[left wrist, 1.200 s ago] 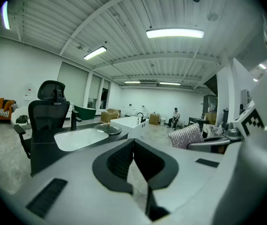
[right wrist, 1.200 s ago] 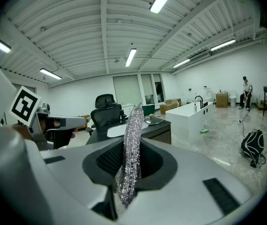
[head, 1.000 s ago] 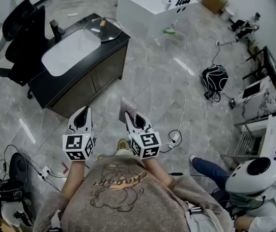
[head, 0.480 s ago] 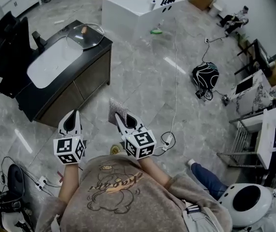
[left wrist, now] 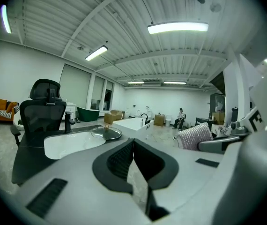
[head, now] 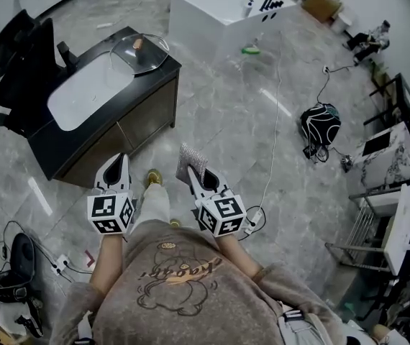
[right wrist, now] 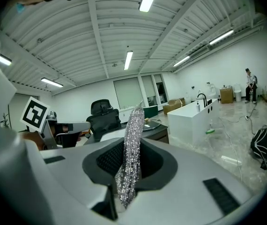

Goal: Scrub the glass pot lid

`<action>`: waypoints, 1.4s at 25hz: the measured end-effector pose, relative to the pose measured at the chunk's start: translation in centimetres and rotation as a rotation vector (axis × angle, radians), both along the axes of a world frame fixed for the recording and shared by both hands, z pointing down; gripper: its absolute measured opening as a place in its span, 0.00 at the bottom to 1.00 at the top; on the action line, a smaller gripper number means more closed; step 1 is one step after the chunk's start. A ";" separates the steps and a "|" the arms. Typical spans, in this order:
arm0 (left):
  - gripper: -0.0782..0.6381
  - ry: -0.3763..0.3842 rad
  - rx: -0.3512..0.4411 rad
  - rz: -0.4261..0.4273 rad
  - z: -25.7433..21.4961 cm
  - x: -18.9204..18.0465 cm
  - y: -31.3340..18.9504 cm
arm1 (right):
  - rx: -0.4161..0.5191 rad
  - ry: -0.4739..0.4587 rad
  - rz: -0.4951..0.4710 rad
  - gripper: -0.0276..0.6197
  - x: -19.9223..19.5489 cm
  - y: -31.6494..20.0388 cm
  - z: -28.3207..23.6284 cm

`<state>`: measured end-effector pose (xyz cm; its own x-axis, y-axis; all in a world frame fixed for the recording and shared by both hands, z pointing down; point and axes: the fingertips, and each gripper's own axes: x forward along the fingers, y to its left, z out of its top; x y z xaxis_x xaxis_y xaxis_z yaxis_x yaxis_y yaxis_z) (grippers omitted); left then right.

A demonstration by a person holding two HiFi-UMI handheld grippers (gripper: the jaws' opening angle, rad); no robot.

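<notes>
The only print in sight is on the person's sweatshirt (head: 180, 282): a drawn bear under a line of curly letters that cannot be read from the head view. The cube (head: 110, 214) on each gripper carries black-and-white square marks with no words on them.

The lid (head: 139, 52) lies flat on top of the black cabinet (head: 129, 124), at its far right corner. It sits just beside the white sink (head: 83, 95), with its brown knob facing up. A black tap (head: 65, 51) stands at the cabinet's far edge, and a black chair (head: 21, 63) is just beyond that.

The left gripper (head: 118, 161) is in front of the cabinet, well apart from it. Its jaws are pressed together with nothing in them (left wrist: 133, 142). The right gripper (head: 194, 175) is beside it, further from the cabinet. Its jaws are closed on a silvery scrub pad (right wrist: 133, 139), which stands on edge and sticks out past the tips.

Grey tiled floor (head: 219, 113) lies between the grippers and the cabinet. The person's shoe (head: 153, 177) is on that stretch of floor.

A white tub (head: 223, 9) with a black tap is past the cabinet's right end. A green thing (head: 251, 49) lies on the floor at the tub's foot. A white cable (head: 272, 142) and a black bag (head: 319, 129) are further right.
</notes>
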<state>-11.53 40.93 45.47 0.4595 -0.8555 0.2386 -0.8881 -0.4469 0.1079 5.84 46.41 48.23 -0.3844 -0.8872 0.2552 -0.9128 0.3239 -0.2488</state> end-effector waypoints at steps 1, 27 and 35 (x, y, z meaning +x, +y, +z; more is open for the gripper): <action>0.13 -0.002 0.000 -0.001 0.2 0.2 -0.8 | -0.001 0.001 0.000 0.17 0.2 -0.6 0.2; 0.13 0.034 -0.051 0.061 0.7 3.6 -34.3 | -0.016 0.066 0.001 0.17 1.7 -33.1 -0.2; 0.13 0.003 -0.035 0.041 0.1 4.0 -40.5 | -0.024 0.065 -0.009 0.17 2.2 -40.2 0.0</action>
